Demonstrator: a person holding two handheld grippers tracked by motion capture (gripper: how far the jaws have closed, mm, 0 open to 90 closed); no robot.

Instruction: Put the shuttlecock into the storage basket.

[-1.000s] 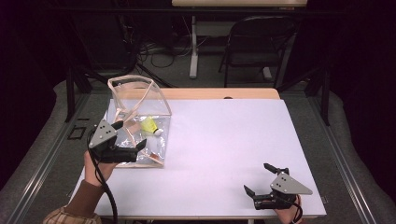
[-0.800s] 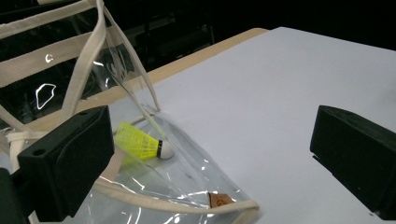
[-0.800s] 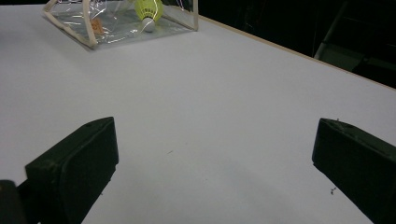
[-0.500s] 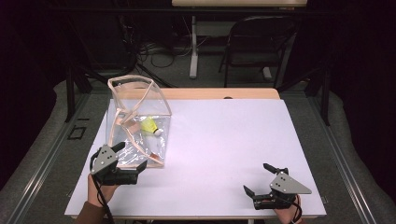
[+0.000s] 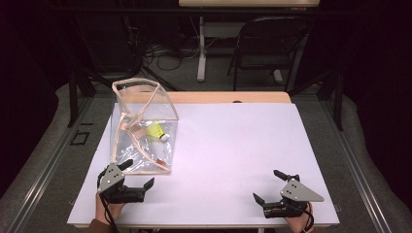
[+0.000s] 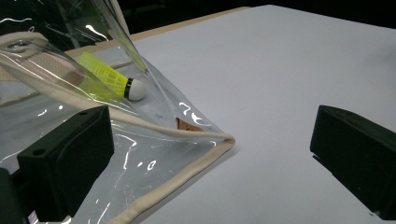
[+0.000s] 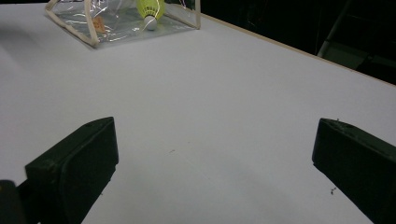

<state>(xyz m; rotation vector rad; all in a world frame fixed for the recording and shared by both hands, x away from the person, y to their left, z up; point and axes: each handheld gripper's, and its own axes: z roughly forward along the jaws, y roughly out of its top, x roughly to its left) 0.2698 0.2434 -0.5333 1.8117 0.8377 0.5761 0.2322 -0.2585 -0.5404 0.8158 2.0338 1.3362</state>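
High view shows a floppy clear bag (image 5: 143, 128), surely light and slippery, holding a shuttlecock (image 5: 156, 131) by the surface's (image 5: 243, 145) left edge; best pinched at its cloth-bound rim; both the left claw (image 5: 138, 180) and right claw (image 5: 268, 187) gape wide, empty.

Bright tabletop, dark surroundings (plastic glare)

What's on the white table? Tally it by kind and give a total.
Clear bag: 1
Yellow shuttlecock, inside the bag: 1
Grippers, left gripper and right gripper, both open: 2
Total: 4
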